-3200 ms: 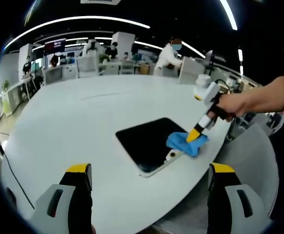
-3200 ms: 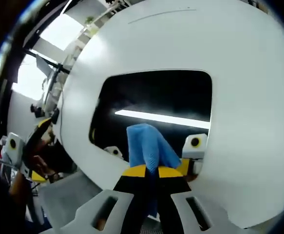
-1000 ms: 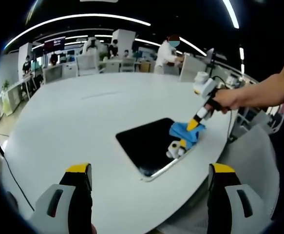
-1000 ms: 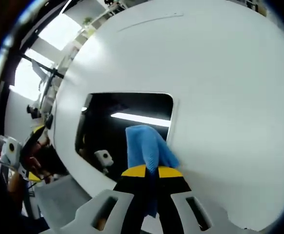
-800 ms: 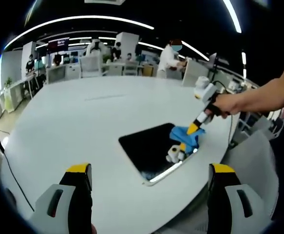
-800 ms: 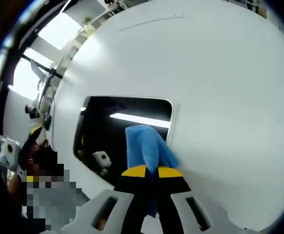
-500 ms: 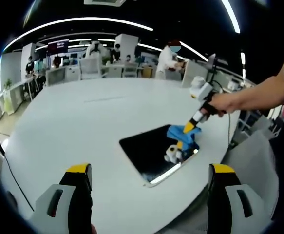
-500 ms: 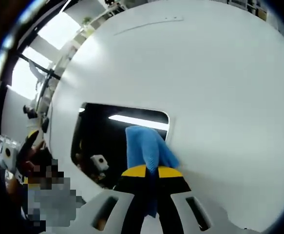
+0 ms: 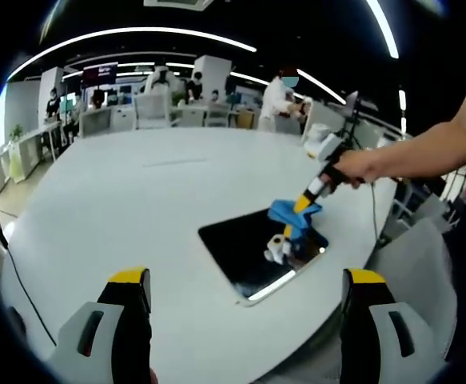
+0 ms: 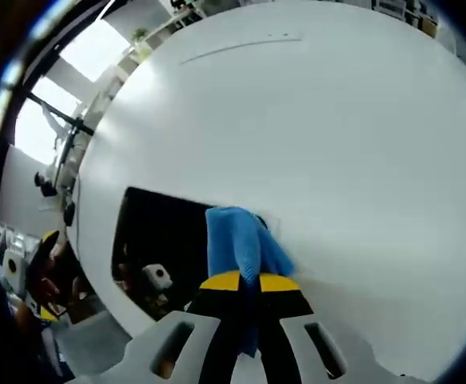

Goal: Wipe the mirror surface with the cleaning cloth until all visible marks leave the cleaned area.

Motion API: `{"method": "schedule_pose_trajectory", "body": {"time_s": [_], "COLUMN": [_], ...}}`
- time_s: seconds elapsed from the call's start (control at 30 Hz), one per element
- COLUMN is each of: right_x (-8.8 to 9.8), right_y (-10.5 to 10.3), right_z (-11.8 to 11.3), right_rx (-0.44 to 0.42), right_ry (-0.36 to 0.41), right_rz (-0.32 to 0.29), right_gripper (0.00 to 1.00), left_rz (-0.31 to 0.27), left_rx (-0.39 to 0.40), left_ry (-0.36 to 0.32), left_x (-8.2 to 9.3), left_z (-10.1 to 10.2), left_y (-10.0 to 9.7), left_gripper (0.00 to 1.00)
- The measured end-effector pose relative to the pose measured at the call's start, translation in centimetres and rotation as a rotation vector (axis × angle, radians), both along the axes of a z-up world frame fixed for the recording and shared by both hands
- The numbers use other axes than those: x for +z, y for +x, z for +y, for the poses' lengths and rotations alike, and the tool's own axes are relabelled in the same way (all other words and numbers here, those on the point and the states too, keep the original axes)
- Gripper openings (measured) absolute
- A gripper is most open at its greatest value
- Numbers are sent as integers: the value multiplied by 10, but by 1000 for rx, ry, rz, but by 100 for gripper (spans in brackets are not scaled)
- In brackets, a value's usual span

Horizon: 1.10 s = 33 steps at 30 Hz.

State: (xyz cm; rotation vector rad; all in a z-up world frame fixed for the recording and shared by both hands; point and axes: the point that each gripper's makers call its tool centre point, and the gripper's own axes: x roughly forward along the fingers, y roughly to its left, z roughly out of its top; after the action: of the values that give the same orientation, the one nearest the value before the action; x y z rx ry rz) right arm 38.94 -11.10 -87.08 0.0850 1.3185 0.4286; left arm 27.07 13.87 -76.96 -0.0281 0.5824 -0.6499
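Two views, and we take the left gripper view first: our left gripper [image 9: 246, 316] hangs low over the near edge of a big round white table [image 9: 121, 208], its two yellow-tipped fingers [image 9: 129, 282] wide apart with nothing between them. Out on the table lies the mirror [image 9: 258, 251], a dark rounded rectangle near the right-hand edge, flat on the white top, with a bright strip of reflected light along its near edge. Our right gripper [image 9: 303, 202] comes in from the right, held in a hand [image 9: 352, 169], and slants down to the mirror's far corner; its tips are closed on the blue cloth [image 9: 290, 217], which sits on the glass at that corner. We see the gripper's reflection just below the cloth. Desks, chairs and people stand well behind the table under long ceiling lights. In the right gripper view we look down along the right gripper [image 10: 244, 282], its fingers pressed together on the cloth [image 10: 239, 238], which stands up from between the yellow tips. The cloth covers the mirror's [image 10: 153, 240] upper right corner, lapping onto the table [image 10: 352, 160]. Most of the mirror spreads left of the cloth, dark, with a small white reflected shape low in it
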Motion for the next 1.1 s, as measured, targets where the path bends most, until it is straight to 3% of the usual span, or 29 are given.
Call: {"method": "schedule_pose_trajectory", "body": {"time_s": [0.27,0.53,0.87,1.0,1.1], "right_x": [-1,-3,2,10,18], "right_y": [16,35,29,31,29], "right_z": [-1,1,0,2,1], "right_rx": [-5,0,1,6,12], "right_ry": [-18,-41,-45,-33,-17], "right_rz": [5,-32,-45,-55,-46], "right_gripper": [1,1,1,1,1], "left_rz": [3,4,-10,-42,-43], "left_rx": [10,11,5,-48,-50], "left_ry": [-1,5,1,63,63], "left_x": [-2,-3,-1,-3,-2], "left_z": [2,1,-2,-5,-3], "left_y": [-4,-7,-2,-2,0], "left_gripper": [100,100,100,100,100]}}
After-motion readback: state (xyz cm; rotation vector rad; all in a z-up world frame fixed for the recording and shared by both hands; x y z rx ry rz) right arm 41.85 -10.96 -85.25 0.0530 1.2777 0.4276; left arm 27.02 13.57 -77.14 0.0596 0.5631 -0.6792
